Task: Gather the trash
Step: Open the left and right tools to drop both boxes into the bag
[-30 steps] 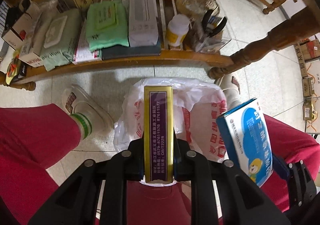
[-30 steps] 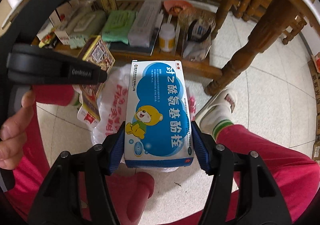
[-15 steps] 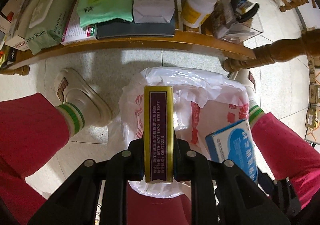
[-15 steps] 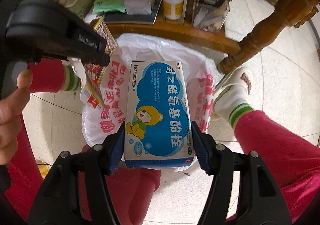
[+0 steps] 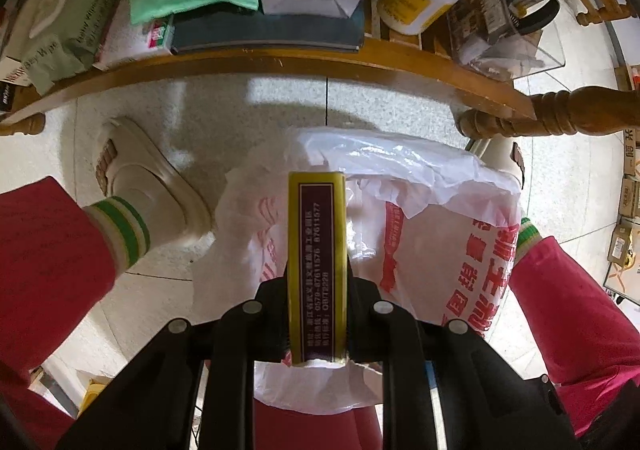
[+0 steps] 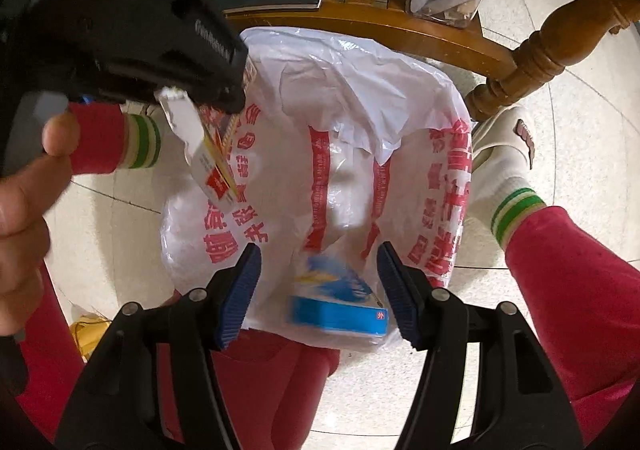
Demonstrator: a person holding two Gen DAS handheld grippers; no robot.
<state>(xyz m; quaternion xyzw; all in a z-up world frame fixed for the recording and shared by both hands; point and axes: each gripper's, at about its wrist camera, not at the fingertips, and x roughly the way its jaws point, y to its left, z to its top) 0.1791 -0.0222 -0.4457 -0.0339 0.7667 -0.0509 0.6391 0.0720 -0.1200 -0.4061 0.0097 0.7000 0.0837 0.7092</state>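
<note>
blue box [image 6: 340, 298] now free between wide right jaws; left jaws clamping yellow box [image 5: 317, 270]

Probably a home: cluttered wooden table shelf [image 5: 280, 62], tiled floor [image 5: 224, 122]

White bag [image 6: 348, 154], red print

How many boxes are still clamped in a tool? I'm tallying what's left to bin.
1. The yellow box is clamped in the left tool above the white bag. The blue box lies loose in the bag, below the open right tool.
</note>
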